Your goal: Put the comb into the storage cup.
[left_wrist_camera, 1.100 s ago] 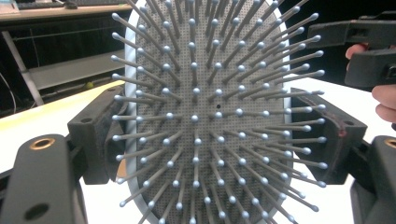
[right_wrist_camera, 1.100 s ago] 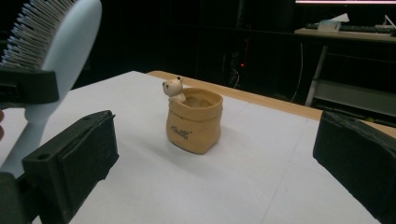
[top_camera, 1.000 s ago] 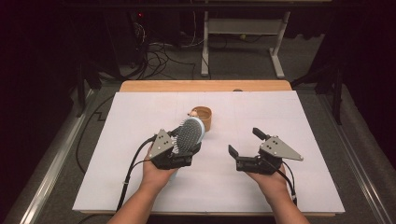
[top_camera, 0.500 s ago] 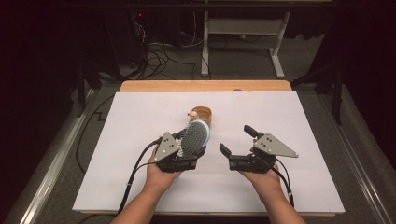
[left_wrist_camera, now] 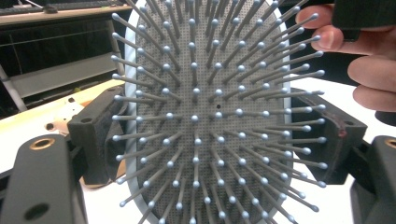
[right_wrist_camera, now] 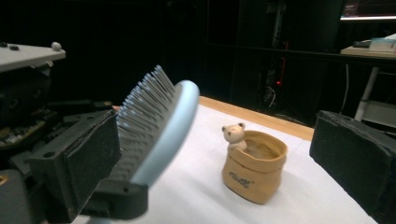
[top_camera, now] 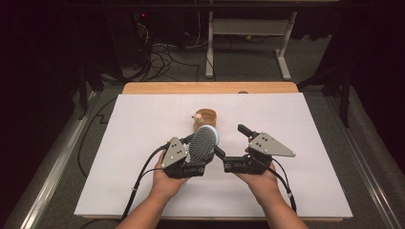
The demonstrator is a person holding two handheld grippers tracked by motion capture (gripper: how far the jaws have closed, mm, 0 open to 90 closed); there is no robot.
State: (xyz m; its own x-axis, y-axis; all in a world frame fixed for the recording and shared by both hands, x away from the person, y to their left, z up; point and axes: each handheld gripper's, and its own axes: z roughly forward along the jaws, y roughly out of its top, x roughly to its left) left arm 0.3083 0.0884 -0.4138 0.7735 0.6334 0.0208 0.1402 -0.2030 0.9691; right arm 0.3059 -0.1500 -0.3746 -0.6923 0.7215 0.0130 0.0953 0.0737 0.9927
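A light-blue hairbrush (top_camera: 204,141) with grey bristles stands upright above the white sheet. My left gripper (top_camera: 195,155) is shut on it, one black pad on each side edge of the head. In the left gripper view the bristle face of the hairbrush (left_wrist_camera: 205,116) is turned to the camera. My right gripper (top_camera: 232,140) is open just right of the brush. In the right gripper view the hairbrush (right_wrist_camera: 159,126) sits inside the wide gap, close to my right gripper's (right_wrist_camera: 215,156) left pad and apart from the other.
A small tan pot with a bear figure (top_camera: 205,118) stands on the white sheet (top_camera: 119,157) just beyond the brush, seen also as the pot (right_wrist_camera: 254,165) ahead of the right jaws. The wooden table edge (top_camera: 210,88) runs along the far side.
My right gripper has moved left and a little up, closing in on the brush head. The left gripper and brush have hardly shifted.
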